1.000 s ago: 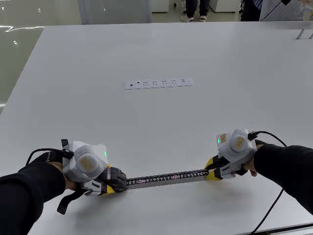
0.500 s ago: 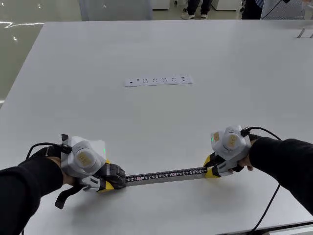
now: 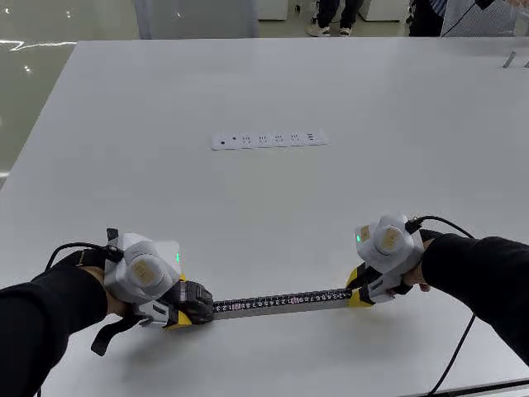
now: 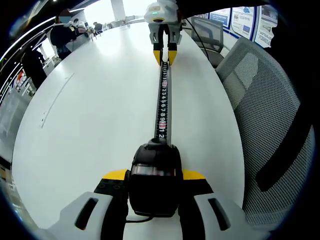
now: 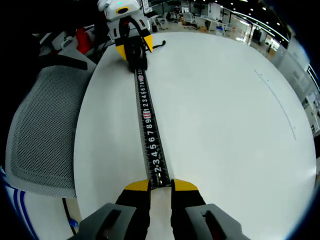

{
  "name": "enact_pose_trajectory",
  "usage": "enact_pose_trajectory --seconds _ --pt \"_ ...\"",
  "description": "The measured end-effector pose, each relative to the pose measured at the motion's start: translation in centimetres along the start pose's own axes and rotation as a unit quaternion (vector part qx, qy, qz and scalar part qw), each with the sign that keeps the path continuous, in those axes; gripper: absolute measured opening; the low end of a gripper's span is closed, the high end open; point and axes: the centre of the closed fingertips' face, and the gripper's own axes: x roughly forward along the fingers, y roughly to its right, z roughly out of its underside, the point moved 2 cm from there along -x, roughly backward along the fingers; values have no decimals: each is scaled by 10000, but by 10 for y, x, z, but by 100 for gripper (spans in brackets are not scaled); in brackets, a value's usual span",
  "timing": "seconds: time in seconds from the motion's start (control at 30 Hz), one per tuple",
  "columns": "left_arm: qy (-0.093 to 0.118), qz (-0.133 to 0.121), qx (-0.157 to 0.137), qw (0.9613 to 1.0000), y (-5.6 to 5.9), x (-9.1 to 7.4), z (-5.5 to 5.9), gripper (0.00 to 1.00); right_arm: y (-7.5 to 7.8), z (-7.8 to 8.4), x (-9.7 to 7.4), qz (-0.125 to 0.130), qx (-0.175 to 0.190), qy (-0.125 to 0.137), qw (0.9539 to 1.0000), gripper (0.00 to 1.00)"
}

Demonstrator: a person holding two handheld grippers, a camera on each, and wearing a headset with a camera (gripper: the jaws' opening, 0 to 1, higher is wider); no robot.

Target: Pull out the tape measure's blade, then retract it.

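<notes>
Both ends of a drawn-out tape measure [image 3: 193, 299] are held along the near edge of a broad white surface [image 3: 273, 207]. The left gripper [image 3: 192, 308] has its yellow-tipped jaws pressed against the 2 sides of the black case, which rests on the surface at the lower left of the head view. From the case's mouth the blade [image 3: 281, 301] runs flat and straight across the surface to the right gripper [image 3: 357, 296]. That gripper's jaws are closed together on the blade's free end, pinching it just above the surface.

In the right gripper view the printed scale starts at the jaws with its lowest figures and climbs toward the left gripper at the far end, with a red mark partway along. In the left gripper view the case sits snug between the jaws, and the blade leads away to the right gripper's yellow tips at the top.

The person carrying both grippers wears black sleeves [image 3: 41, 318], and a dark cable [image 3: 459, 347] trails from the right gripper off the near edge. A white power strip [image 3: 269, 140] lies well apart from the tape measure, toward the middle of the surface. A grey mesh chair [image 4: 270, 120] stands beside the surface's edge, and people's legs [image 3: 324, 10] show beyond the far side.
</notes>
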Motion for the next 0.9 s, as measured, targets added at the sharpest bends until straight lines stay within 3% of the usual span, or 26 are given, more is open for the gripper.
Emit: enact_pose_trajectory --seconds 0.23,0.33,0.5,0.77,0.9 --pt "-19 -44 -19 10000 0 -1 0 34 -1 0 0 -19 -237 -50 9997 12" --pt "-52 -51 -91 9999 -1 -3 1 34 -2 1 1 71 -792 -212 9966 12" --pt "-114 10 -178 9998 -2 -7 5 32 1 -1 0 209 -831 -251 9960 16" --pt "-158 29 -199 9997 -4 -16 9 34 -1 -6 -3 165 -901 -236 9955 19" --pt "42 -89 -298 9995 -7 -22 6 36 -6 -11 -6 132 -524 -88 9985 30"
